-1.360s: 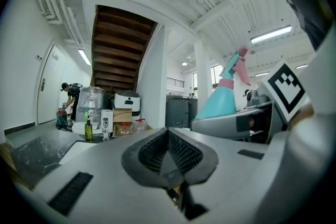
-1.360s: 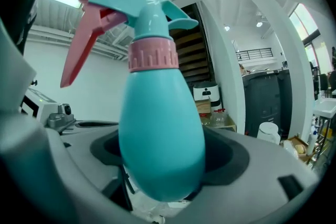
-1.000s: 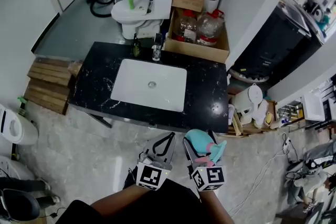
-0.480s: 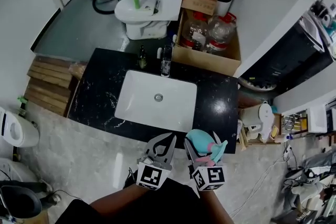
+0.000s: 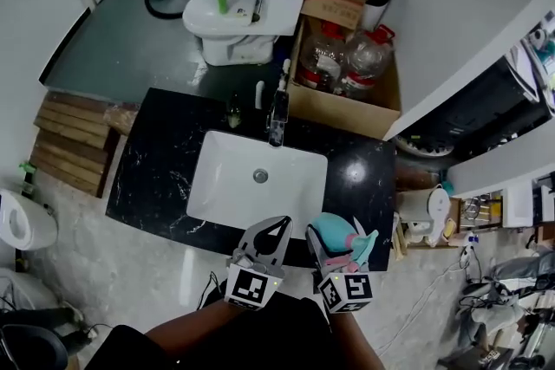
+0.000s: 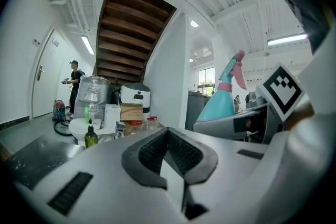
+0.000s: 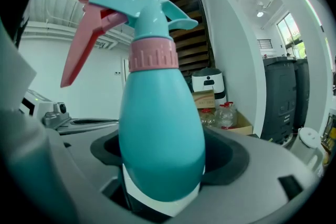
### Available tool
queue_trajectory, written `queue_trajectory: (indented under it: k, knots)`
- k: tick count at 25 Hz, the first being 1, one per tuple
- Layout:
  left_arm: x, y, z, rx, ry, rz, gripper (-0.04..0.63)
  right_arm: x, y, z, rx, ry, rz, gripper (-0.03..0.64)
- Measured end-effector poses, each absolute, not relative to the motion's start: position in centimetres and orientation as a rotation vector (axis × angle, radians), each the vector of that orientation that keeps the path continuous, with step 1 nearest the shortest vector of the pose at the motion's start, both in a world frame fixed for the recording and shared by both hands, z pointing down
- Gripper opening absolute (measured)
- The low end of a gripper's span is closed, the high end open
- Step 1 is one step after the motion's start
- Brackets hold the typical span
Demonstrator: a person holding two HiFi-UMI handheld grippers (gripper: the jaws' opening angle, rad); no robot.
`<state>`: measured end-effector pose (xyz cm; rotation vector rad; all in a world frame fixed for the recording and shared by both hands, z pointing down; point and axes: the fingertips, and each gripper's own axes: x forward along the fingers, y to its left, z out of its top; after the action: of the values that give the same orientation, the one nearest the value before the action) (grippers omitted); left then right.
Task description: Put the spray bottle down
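A teal spray bottle (image 5: 333, 236) with a pink collar and trigger stands upright between the jaws of my right gripper (image 5: 331, 243), which is shut on its lower body. It fills the right gripper view, spray bottle (image 7: 160, 128) in right gripper (image 7: 163, 165). My left gripper (image 5: 277, 228) sits just left of it, jaws together and empty; in its own view the left gripper (image 6: 169, 131) sees the spray bottle (image 6: 223, 102) to its right. Both hover over the near edge of the black marble counter (image 5: 156, 178) with a white sink (image 5: 256, 178).
A faucet (image 5: 277, 121) and a small green bottle (image 5: 234, 108) stand behind the sink. Beyond are a toilet (image 5: 230, 13) and a cardboard box (image 5: 347, 95) with water jugs. A kettle (image 5: 429, 208) sits right of the counter, wooden planks (image 5: 69, 139) left.
The counter and sink have drawn closer beneath both grippers. The spray bottle stays held in the right gripper; the left stays shut and empty.
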<state>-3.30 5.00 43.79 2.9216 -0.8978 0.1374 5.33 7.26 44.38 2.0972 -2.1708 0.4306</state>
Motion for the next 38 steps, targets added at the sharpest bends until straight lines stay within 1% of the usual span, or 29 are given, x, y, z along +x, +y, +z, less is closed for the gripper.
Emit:
queue_trajectory:
  k: [5, 9, 16, 27, 32, 38]
  knots:
    - [-3.3, 2.9, 43.7, 2.926, -0.886, 0.102, 0.011, 5.2, 4.8, 43.5, 2.132, -2.186, 0.468, 0.42]
    - [-2.7, 1.9, 43.5, 2.966, -0.89, 0.134, 0.011, 6.1, 2.6, 43.9, 2.128, -2.173, 0.508, 0.42]
    - [-1.7, 0.7, 46.8, 2.878, -0.92, 0.222, 0.011, 6.8, -0.8, 43.5, 2.058, -2.193, 0.436, 0.42]
    - [1.5, -3.6, 46.5, 2.796, -1.101, 0.254, 0.011, 11.6, -7.2, 45.2, 1.898, -2.274, 0.418, 0.42]
    - [3.3, -5.0, 45.8, 2.825, -1.163, 0.174, 0.011, 13.6, -9.6, 47.0, 1.862, -2.28, 0.441, 0.42]
    - [4.7, -6.8, 47.2, 2.778, -1.177, 0.249, 0.011, 14.6, -12.4, 48.4, 1.808, -2.295, 0.377, 0.42]
